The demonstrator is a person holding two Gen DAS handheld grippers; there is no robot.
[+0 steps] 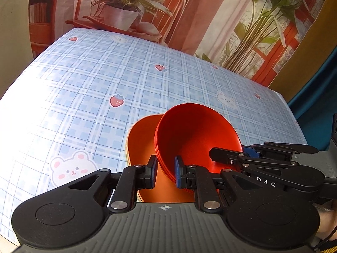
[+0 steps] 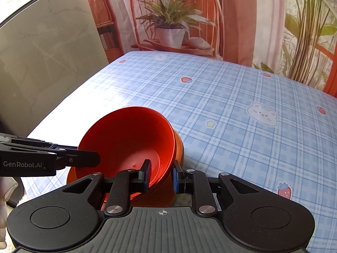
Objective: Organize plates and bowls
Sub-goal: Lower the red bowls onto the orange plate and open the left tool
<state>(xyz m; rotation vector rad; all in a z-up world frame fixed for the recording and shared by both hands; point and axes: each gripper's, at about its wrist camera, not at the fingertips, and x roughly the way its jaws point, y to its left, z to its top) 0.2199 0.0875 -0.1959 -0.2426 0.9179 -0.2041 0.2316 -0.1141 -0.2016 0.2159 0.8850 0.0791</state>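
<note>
two grippers, left gripper [image 1: 165, 171] and right gripper [image 2: 161, 176], each clamp the rim of the red bowls [image 1: 195, 139], tilted over the checked tablecloth [image 1: 84, 88].

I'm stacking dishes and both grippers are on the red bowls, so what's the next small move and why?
Probably lower the red bowls level onto the orange dish beneath. Left gripper and right gripper each pinch the rim, and the stack sits tilted over the tablecloth.

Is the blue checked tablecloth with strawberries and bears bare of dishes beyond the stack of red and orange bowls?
Yes, in the right wrist view the tablecloth carries only the bowl stack.
</note>
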